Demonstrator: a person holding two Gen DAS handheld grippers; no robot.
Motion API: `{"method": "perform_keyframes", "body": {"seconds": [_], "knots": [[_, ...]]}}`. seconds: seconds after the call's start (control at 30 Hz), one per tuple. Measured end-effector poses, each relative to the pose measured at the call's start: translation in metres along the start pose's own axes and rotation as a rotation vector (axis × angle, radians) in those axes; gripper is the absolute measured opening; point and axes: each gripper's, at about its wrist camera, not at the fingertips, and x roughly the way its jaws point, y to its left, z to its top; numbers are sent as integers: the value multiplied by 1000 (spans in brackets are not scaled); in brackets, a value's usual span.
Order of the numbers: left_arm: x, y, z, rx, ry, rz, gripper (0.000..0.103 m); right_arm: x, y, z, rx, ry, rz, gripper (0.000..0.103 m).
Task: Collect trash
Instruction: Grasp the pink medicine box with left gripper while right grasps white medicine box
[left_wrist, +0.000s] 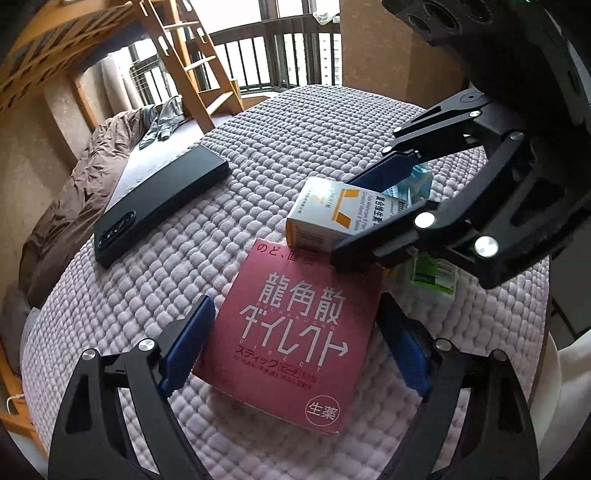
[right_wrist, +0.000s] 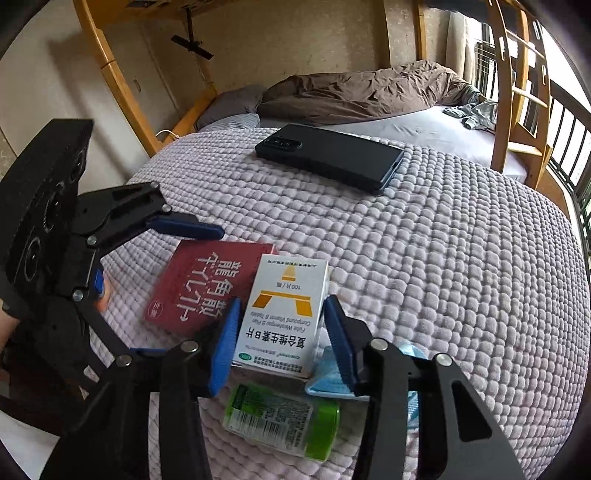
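Your right gripper (right_wrist: 279, 339) has its blue fingers (right_wrist: 223, 350) pinching the white vitamin box (right_wrist: 286, 314) at lower centre of the right wrist view. Your left gripper (left_wrist: 295, 350) keeps its fingers (left_wrist: 188, 347) spread either side of the red medicine box (left_wrist: 295, 332), not pressing it. A green bottle (right_wrist: 284, 421) and a blue face mask (right_wrist: 328, 376) lie just below the white box. All rest on the quilted lilac blanket (right_wrist: 443, 277); a black phone (right_wrist: 328, 157) lies further up.

A wooden bunk frame (right_wrist: 122, 85) with ladder (left_wrist: 192, 62) stands over a rumpled bed (right_wrist: 369, 96) (daylight through barred windows (left_wrist: 280, 48)).
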Motion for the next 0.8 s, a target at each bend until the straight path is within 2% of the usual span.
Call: {"method": "perform_keyframes", "body": {"seconds": [0.4, 0.8], "knots": [[-38, -1, -28, -245, -42, 44, 86, -25, -1, -2, 56, -67, 21, 45], [-64, -17, -43, -394, -50, 83, 85, -64, 20, -33, 75, -103, 30, 45]]}}
